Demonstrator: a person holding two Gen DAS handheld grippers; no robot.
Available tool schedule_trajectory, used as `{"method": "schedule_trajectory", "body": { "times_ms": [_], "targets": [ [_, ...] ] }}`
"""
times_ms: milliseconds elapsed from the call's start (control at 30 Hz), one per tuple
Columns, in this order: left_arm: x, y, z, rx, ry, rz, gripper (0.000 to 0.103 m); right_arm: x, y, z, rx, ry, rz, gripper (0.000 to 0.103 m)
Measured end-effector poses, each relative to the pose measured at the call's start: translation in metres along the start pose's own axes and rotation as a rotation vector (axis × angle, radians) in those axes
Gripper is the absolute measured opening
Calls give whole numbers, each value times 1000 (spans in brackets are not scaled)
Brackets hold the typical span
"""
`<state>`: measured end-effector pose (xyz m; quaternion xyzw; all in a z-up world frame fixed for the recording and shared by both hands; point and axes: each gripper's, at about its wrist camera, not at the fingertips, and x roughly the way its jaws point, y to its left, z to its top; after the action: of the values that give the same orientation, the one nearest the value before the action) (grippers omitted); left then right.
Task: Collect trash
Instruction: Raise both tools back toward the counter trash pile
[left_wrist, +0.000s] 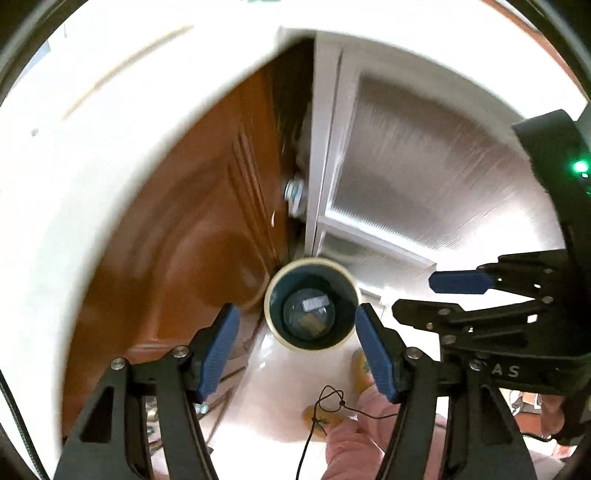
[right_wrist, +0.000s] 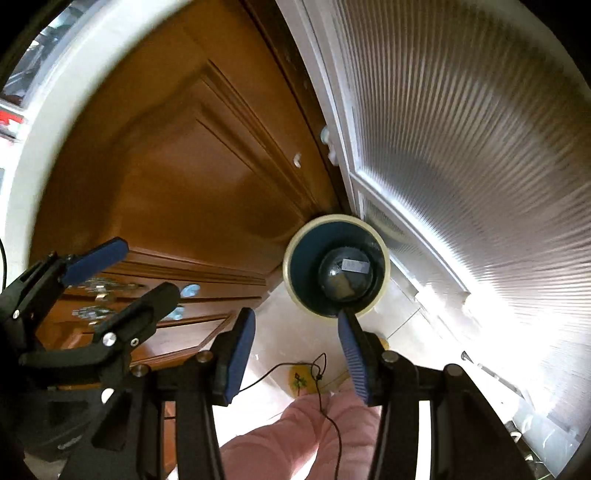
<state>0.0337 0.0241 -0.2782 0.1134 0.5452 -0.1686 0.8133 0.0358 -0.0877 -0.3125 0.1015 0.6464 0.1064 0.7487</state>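
Observation:
A round bin (left_wrist: 277, 330) with a cream rim and dark blue inside stands on the pale floor below both grippers. At its bottom lies a small grey piece (left_wrist: 314, 303) of trash on some brownish stuff. The bin also shows in the right wrist view (right_wrist: 295, 273). My left gripper (left_wrist: 297, 347) is open and empty above the bin. My right gripper (right_wrist: 295, 349) is open and empty, its right fingertip over the bin's near rim. Each gripper shows in the other's view, the right gripper (left_wrist: 432, 295) on the right, the left gripper (right_wrist: 144, 267) on the left.
A brown wooden door (right_wrist: 177, 155) and a white ribbed-glass door (right_wrist: 461, 129) meet behind the bin. A wooden cabinet with metal handles (right_wrist: 99, 291) is at the left. The person's pink trousers (right_wrist: 295, 435) and yellow slippers (left_wrist: 321, 417) are below, with a thin black cord (right_wrist: 321, 387).

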Motion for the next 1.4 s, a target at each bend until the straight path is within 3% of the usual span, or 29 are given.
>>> {"method": "schedule_trajectory", "body": {
  "times_ms": [233,333,533,600,867,967,1100,1400],
  "targets": [
    [-94,5,33,45,-160,43,64,-87,25,9,-45,-107,8,47],
    [-125,20,57,33,-268,66,64,-122,28,14,-41,-165,10,47],
    [-154,52,110,-40,-443,92,64,-173,26,27,-1,-273,-9,47],
    [-151,62,127,-67,-463,90,64,-184,24,30,15,-309,-13,47],
    [-94,80,153,-140,-424,168,64,-208,10,63,55,-423,-5,47],
    [-71,84,160,-148,-404,208,64,-205,5,81,28,-417,8,47],
    [-45,94,172,-218,-361,204,64,-203,-6,102,-11,-402,0,47],
    [-32,85,189,-227,-340,271,64,-204,-28,145,-47,-381,14,47]
  ]
}}
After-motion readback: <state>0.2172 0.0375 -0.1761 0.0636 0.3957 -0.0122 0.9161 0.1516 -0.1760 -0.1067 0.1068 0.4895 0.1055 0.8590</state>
